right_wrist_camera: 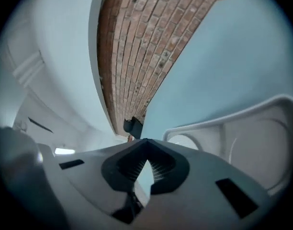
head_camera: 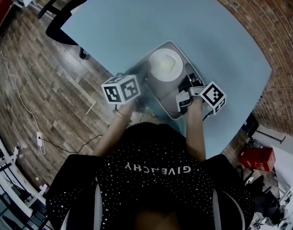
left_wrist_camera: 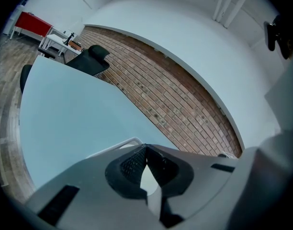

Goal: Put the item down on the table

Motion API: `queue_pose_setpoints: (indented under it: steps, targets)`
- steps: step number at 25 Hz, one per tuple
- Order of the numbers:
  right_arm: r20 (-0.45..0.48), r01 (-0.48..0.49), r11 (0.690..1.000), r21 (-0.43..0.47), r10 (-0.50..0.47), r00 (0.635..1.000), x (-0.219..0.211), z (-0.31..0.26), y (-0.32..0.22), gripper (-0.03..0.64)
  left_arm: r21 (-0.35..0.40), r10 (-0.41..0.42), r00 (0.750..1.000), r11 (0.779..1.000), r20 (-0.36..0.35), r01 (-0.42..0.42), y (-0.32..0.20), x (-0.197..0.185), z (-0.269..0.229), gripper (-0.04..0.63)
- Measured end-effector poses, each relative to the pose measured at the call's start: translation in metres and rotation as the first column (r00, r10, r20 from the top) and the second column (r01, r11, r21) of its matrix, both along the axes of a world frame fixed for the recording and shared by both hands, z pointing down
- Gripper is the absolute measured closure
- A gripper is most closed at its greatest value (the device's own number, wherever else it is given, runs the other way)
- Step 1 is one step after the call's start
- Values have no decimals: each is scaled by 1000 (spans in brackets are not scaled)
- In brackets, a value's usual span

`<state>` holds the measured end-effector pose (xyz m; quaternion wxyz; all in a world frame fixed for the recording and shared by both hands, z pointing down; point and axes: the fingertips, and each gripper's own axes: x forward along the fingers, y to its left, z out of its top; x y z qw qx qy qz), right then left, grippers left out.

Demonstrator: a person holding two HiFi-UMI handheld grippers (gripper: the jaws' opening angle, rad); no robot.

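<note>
Left gripper (left_wrist_camera: 146,146) and right gripper (right_wrist_camera: 146,142), both closed on nothing, flank tray (right_wrist_camera: 223,122); we re-grip opposite rims, keeping it level.

Cylinder (head_camera: 164,71) in tray (head_camera: 171,114), at table's (head_camera: 137,23) near edge

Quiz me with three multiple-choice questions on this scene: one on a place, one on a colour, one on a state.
1. Where does the white round container stand?
A. on the floor
B. in the grey tray
C. on a chair

2. What colour is the table?
A. pale blue
B. red
C. black

3. How do the right tool's jaws stand?
A. wide apart
B. closed together
C. round a bottle

Answers: 1 B, the tray's rim rings it; 2 A, the head view shows pale blue; 3 B, the tips meet in the right gripper view.
</note>
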<state>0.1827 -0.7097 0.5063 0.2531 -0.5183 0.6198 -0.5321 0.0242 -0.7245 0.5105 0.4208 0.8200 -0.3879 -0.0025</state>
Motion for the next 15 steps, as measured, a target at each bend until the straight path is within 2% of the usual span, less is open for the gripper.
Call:
queue_pose_setpoints:
  steps: [3,7,15]
  targets:
    - [124,3,999,50,-10,992,-6,-15,2,606,3,11,1000,1000,4,-11,6,1,-2,584]
    - [119,10,997,83,-20,993,-10,-25,3,606,11,12,1000,1000,1,-12,8,-2,-7,584]
    - [141,16,998,66,-25,990,-9,-19,6,606,23,-8,1000,1000,2,8,12,-12,-12,584]
